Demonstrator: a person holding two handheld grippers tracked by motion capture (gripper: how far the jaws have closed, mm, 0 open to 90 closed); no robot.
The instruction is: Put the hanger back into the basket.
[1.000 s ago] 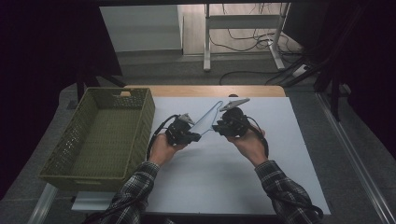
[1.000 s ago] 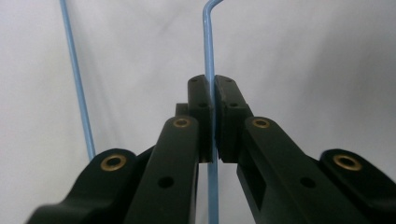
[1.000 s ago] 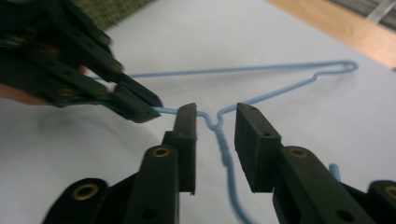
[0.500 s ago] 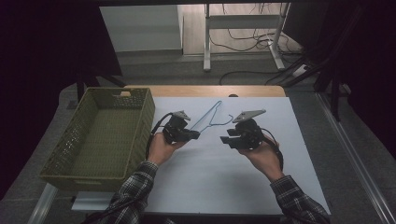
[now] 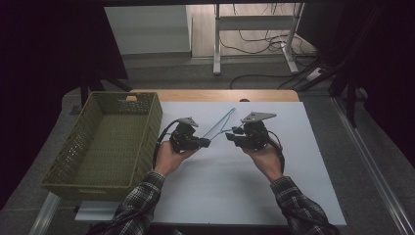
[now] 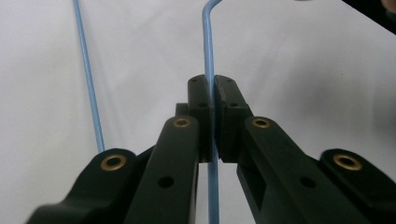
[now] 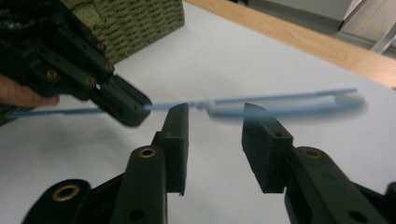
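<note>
I am working over the white counter [image 5: 235, 186], with the green basket [image 5: 105, 142] at my left. I am holding the thin blue hanger [image 5: 219, 125] above the counter and should move slowly. My left gripper [image 6: 213, 116] is pinching its wire tight. My right gripper [image 7: 215, 140] is wide open, touching nothing.

Since the earlier frames, the right gripper [image 5: 230, 136], jaws now apart, has released the blue wire hanger [image 5: 220, 125] and withdrawn rightward and nearer; hanger now lower.
</note>
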